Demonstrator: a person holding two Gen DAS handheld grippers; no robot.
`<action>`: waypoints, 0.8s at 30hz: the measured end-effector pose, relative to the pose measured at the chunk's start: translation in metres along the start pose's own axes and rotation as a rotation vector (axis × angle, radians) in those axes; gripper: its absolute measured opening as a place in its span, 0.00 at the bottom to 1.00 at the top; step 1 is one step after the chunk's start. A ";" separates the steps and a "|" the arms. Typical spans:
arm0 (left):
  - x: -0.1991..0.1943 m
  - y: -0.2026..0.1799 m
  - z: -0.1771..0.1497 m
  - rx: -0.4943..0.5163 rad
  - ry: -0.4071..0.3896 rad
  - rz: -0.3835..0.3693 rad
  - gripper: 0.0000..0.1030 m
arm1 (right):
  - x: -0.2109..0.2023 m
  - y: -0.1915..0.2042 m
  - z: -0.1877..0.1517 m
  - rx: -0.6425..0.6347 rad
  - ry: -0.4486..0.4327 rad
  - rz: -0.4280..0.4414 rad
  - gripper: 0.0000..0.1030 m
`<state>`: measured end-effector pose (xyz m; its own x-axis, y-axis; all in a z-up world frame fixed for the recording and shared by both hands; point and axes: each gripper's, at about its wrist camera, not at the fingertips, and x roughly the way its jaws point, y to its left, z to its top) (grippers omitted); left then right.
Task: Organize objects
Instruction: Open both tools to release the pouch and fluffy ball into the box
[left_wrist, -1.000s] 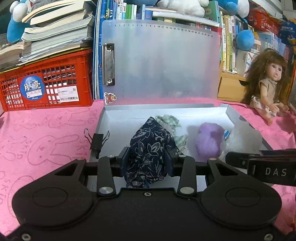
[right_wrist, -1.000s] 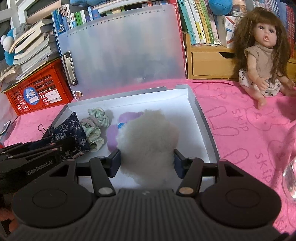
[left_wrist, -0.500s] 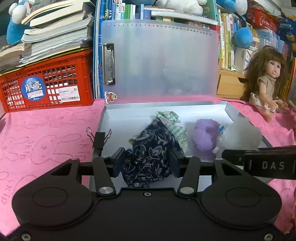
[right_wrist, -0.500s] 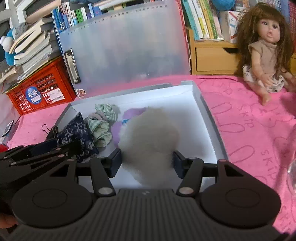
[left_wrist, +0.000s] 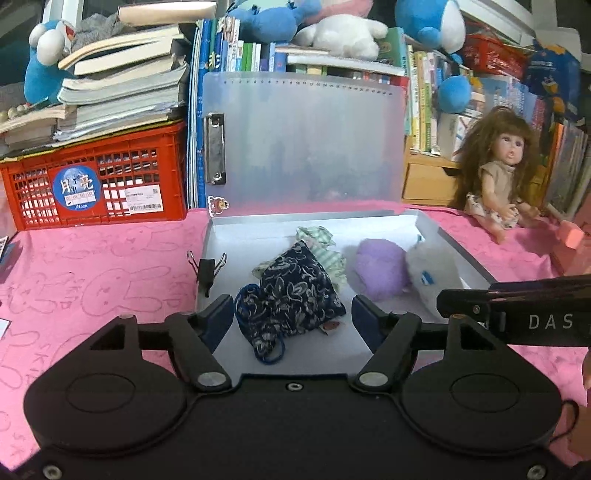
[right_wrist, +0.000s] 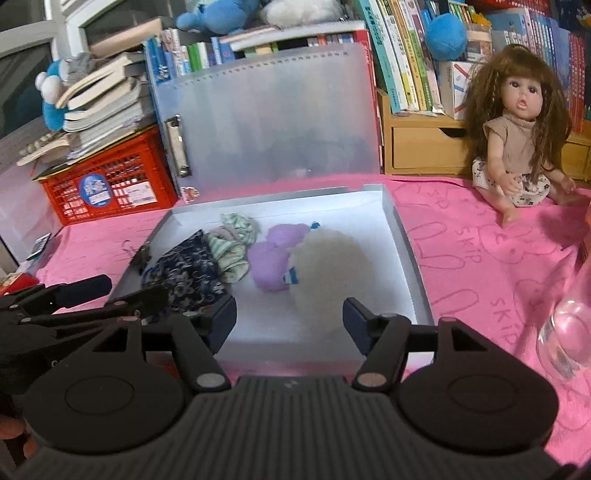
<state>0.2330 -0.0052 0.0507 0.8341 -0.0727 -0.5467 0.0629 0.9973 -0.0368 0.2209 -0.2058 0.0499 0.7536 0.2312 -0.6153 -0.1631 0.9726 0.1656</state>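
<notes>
Showing "DAS": right hand-held gripper (left_wrist: 517, 314)

Behind your box, a red crate (left_wrist: 99, 181) carries stacked books (left_wrist: 110, 96); to your right a long-haired doll (right_wrist: 517, 147) sits on the pink cloth (left_wrist: 92, 266), a clear bottle (right_wrist: 569, 328) nearer you

A home playroom; shelved books (left_wrist: 255, 55), plush toys (left_wrist: 343, 33), a doll (right_wrist: 517, 144).

The left matte black plastic two-finger gripper (left_wrist: 293, 314) had dark blue pads, silver pivot screws and round embossed discs. The right black ribbed-bodied gripper (right_wrist: 290, 319) looked alike, with white "DAS" lettering along its side.
</notes>
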 end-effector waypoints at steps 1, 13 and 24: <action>-0.005 -0.001 -0.001 0.007 -0.006 -0.004 0.69 | -0.004 0.002 -0.002 -0.009 -0.006 0.003 0.74; -0.047 0.005 -0.025 -0.011 -0.023 -0.038 0.72 | -0.038 0.017 -0.018 -0.074 -0.062 0.014 0.76; -0.080 0.010 -0.053 -0.021 -0.028 -0.066 0.73 | -0.062 0.016 -0.048 -0.097 -0.096 0.008 0.77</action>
<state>0.1384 0.0111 0.0499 0.8434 -0.1384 -0.5192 0.1072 0.9902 -0.0899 0.1414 -0.2034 0.0534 0.8085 0.2401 -0.5373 -0.2270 0.9696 0.0917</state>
